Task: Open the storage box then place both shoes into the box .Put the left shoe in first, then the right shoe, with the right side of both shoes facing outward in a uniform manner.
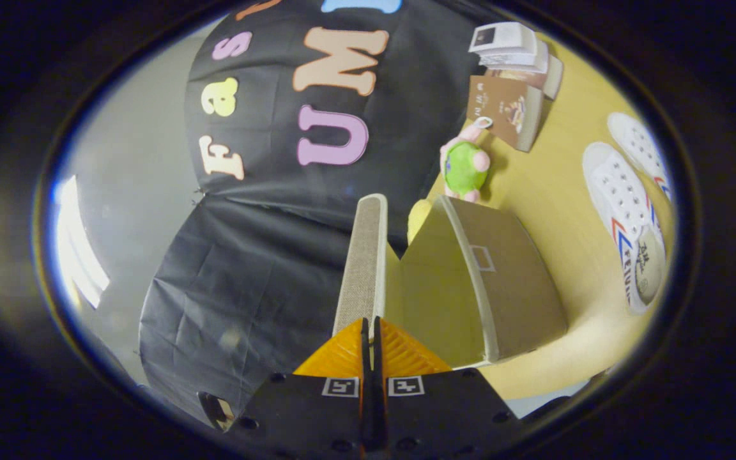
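Note:
The view is rolled sideways. A beige fabric storage box (508,281) stands on the yellow table (553,191), and its lid (363,255) is swung up and away from the box mouth, showing the pale inside. My gripper (370,322) is shut on the free edge of the lid, which runs straight in between the fingertips. Beyond the box, two white shoes with red and blue stripes lie side by side on the table: the nearer shoe (623,198) and the farther shoe (641,148). Both show their laced tops.
A green and pink plush toy (465,167) sits just past the box, with a yellow object (418,217) beside it. A brown book (503,110) and a stack of books (516,50) stand further back by the black cloth wall.

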`<state>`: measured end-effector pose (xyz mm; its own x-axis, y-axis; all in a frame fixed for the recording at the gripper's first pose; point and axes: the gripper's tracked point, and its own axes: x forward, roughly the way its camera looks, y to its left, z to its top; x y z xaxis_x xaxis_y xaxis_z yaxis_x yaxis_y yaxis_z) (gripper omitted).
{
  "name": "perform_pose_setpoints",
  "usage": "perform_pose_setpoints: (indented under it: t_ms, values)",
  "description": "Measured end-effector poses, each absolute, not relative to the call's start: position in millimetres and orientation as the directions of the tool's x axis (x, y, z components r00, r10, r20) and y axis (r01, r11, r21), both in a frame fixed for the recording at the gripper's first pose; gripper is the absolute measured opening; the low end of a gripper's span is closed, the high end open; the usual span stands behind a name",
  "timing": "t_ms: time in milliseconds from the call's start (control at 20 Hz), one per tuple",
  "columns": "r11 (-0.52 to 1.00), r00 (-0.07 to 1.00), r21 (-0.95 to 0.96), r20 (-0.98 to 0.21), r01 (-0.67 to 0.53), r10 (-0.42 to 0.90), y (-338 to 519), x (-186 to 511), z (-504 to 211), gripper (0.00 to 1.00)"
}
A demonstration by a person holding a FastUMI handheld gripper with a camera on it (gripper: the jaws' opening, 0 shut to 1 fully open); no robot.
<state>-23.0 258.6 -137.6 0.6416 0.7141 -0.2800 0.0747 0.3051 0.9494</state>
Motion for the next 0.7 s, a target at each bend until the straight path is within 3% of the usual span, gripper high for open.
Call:
perform_pose_setpoints:
  t_ms: [700]
  values:
    - [0.444, 0.542, 0.867, -0.267, -0.226, 0.797, 364.7, -19.8, -87.0, 0.03]
